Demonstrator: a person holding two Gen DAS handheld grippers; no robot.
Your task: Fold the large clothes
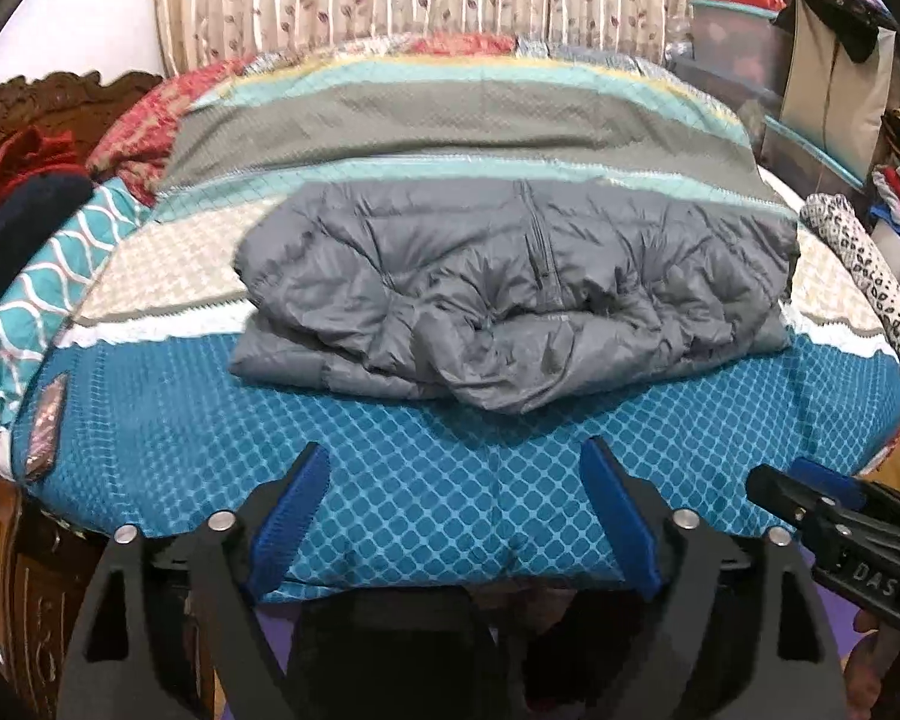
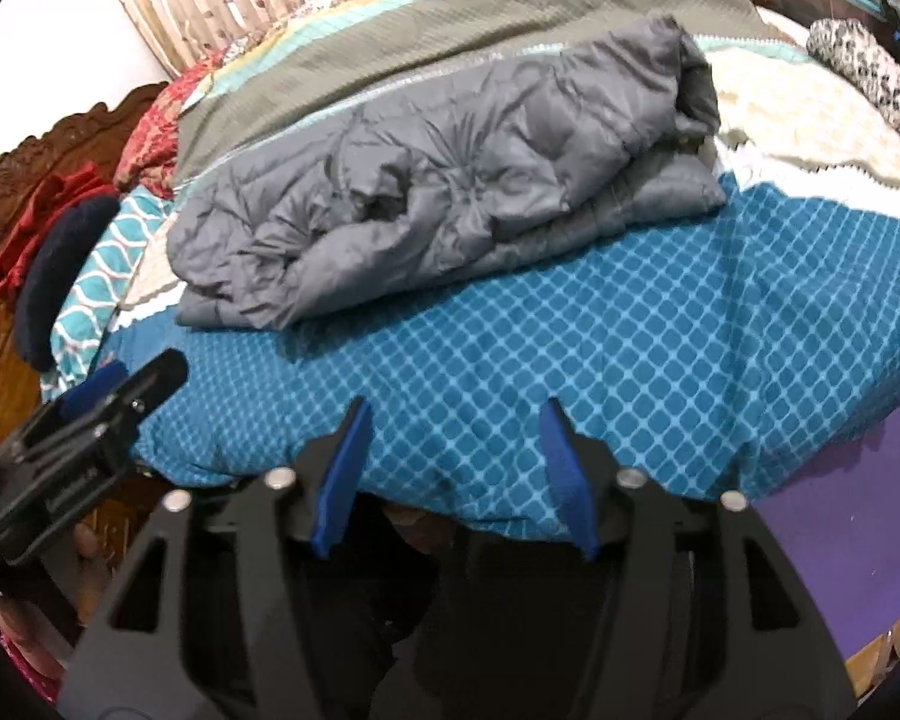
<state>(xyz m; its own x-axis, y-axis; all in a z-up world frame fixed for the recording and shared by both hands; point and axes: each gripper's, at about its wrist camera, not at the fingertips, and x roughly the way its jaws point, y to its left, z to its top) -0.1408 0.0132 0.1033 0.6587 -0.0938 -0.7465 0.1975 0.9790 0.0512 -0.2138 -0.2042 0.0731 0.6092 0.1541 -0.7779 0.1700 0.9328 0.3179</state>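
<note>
The gray puffy jacket [image 1: 510, 294] lies folded in a thick bundle on the bed, ahead of the open left gripper [image 1: 456, 510] and not touching it. Its shiny cloth is full of wrinkles. A zipper runs down its top. From the right gripper [image 2: 456, 468] it lies ahead and a bit left.

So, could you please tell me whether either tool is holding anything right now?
Nothing: the left tool and right tool are open, short of the folded grey jacket.
</note>
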